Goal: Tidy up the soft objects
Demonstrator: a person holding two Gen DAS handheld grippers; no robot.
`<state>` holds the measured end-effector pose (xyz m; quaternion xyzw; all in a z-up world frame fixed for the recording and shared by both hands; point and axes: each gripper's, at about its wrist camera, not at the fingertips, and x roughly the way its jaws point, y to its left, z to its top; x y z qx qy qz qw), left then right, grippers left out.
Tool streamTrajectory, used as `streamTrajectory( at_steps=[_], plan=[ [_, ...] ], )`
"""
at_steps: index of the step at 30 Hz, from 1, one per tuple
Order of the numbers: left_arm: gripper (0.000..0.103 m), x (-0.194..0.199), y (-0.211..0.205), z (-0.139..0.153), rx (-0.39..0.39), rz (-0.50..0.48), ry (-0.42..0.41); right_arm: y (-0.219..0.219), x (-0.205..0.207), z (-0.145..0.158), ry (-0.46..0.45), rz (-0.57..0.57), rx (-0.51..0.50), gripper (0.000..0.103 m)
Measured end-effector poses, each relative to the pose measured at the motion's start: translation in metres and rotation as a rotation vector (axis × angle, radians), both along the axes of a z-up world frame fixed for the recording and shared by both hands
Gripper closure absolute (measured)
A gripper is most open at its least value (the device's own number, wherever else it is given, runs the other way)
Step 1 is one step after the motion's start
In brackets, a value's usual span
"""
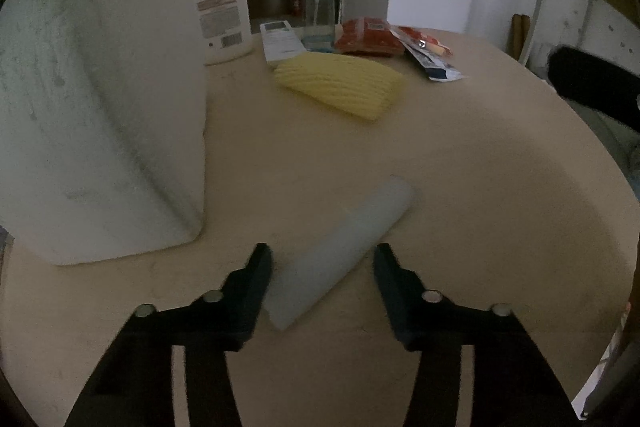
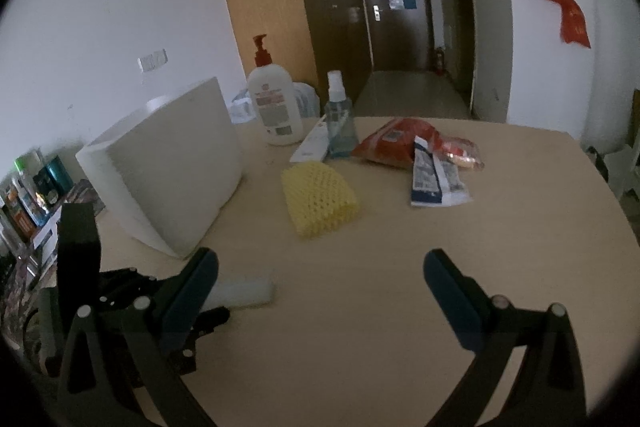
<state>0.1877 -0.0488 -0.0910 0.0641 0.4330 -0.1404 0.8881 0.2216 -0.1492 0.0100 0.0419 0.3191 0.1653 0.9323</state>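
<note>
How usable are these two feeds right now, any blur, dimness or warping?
Left wrist view: dim, and the white foam roll between the left claw tips looks soft-edged; the table edge bows from fisheye. Right wrist view: also dim, sharper on the yellow net sponge, dark corners.

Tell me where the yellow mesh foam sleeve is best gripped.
Probably across the yellow mesh sleeve at mid-length, pinching its two long sides from above. It lies flat on the table, apart from the neighbouring packets, so both flanks look open.

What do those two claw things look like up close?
Each is a black two-finger claw. The left gripper and the right gripper have angular black linkage arms joined by round silver pins, ending in flat, dark blue-tinted finger pads. No cables, markings or sleeves show.
</note>
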Motion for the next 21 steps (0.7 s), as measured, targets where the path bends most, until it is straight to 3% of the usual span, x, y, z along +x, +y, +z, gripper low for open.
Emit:
streamTrajectory(
  at_steps=[6, 10, 21],
  plan=[
    [0.074, -0.003, 0.0, 0.002, -0.001, 0.004, -0.008, 0.001, 0.017, 0.007, 0.017, 0.015, -0.008, 0.0],
    [0.095, -0.007, 0.002, 0.009, -0.012, -0.009, -0.046, 0.004, 0.029, 0.005, 0.038, 0.02, -0.011, 0.0],
    [0.103, -0.006, 0.019, 0.017, -0.096, -0.006, -0.034, 0.022, 0.056, -0.006, 0.085, 0.061, -0.049, 0.0]
  ],
)
